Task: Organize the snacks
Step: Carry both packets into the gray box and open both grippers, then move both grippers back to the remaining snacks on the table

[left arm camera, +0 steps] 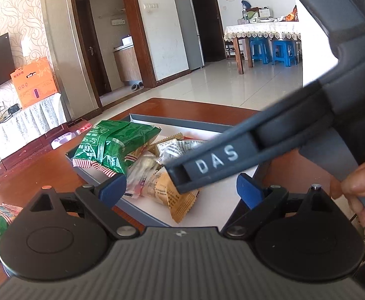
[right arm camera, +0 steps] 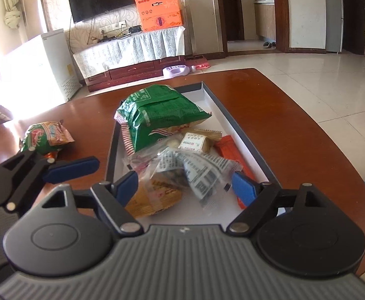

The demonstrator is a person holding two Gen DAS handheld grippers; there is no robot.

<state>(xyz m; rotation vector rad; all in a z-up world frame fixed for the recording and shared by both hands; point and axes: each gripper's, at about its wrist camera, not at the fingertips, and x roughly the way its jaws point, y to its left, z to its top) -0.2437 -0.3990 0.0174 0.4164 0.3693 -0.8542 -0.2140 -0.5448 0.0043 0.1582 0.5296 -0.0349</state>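
Snacks fill the tray (right arm camera: 247,135) in the middle of the frame: a big green bag (right arm camera: 157,115) on top, small packets below. One green packet (right arm camera: 47,136) lies alone on the table (right arm camera: 282,115), at the left. It looks light, soft and crinkly, so I should pinch its flat edge. My right gripper (right arm camera: 184,186) is spread wide over the packets. My left gripper (left arm camera: 181,187) is spread too, holding nothing.

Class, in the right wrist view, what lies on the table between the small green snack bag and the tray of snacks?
Nothing: bare brown wooden table separates the small green snack bag from the grey-rimmed tray.
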